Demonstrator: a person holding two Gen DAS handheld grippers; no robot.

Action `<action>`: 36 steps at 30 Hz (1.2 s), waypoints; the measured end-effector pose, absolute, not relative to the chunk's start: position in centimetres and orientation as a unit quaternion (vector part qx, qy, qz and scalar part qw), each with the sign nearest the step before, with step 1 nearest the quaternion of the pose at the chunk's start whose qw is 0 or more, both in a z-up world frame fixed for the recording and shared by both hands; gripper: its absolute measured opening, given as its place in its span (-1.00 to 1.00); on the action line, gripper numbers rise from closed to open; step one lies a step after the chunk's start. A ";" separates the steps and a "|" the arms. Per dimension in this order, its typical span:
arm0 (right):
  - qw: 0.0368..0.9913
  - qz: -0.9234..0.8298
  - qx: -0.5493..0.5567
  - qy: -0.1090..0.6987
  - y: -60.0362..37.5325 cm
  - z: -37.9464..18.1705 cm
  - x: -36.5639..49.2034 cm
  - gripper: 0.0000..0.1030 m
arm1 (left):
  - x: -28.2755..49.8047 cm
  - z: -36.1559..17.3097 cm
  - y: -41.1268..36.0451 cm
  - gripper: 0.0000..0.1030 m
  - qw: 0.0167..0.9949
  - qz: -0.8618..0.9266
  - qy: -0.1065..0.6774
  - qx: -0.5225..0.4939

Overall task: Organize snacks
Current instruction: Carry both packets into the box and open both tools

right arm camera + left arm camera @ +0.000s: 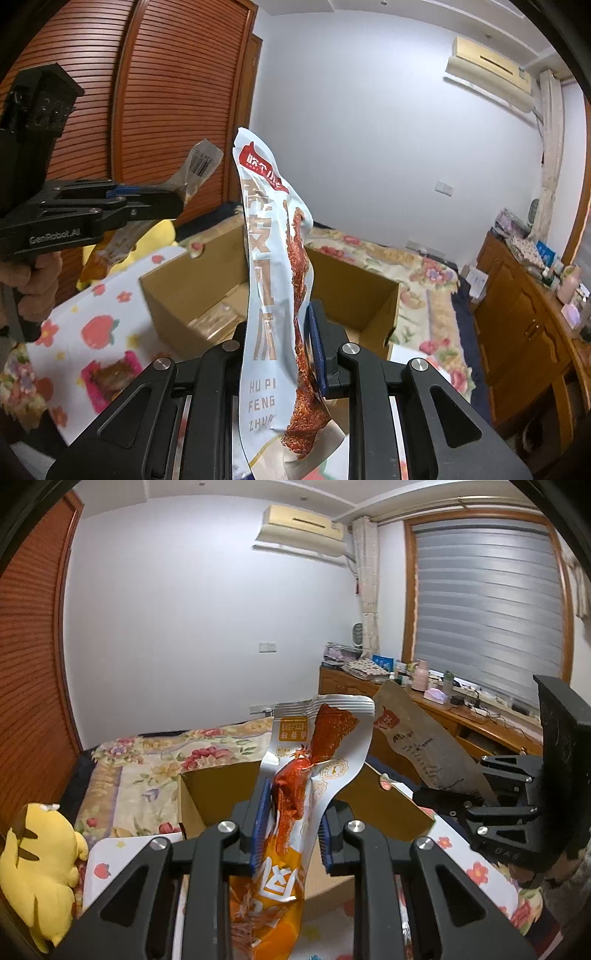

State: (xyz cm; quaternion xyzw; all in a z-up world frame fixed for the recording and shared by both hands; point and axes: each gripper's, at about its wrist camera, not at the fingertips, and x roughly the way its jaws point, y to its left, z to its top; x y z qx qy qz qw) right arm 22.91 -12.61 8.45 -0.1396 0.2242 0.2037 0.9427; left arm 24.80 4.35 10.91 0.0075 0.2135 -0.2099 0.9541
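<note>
My left gripper (291, 830) is shut on an orange-and-silver snack packet (295, 797) that stands upright between its blue pads (260, 823). In the right wrist view the same left gripper (173, 201) shows at the left, with the packet's barcoded back (201, 166) sticking up. My right gripper (280, 350) is shut on a tall pale-blue packet (266, 280) with a red label. The packet hides its left finger. From the left wrist view, the right gripper (448, 792) and that packet's grey-brown back (417, 738) are at the right. Both packets hang above an open cardboard box (177, 291).
Several flat packets (218, 321) lie inside the box. The box sits on a bed with a strawberry-print sheet (99, 328) and a floral blanket (147, 768). A pink packet (110, 376) lies on the sheet. A yellow plush toy (40, 871) is left; a cluttered wooden dresser (461, 716) is right.
</note>
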 end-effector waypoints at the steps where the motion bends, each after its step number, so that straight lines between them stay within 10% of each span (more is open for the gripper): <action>1: 0.943 0.197 -0.142 0.226 -12.3 8.3 23.7 -0.65 | 25.3 10.8 4.4 -0.59 0.954 -0.208 0.217 0.003; 36: 0.920 0.118 -0.114 0.357 -11.5 0.0 33.4 -0.63 | 32.2 4.0 0.6 -0.42 0.924 -0.185 0.333 0.034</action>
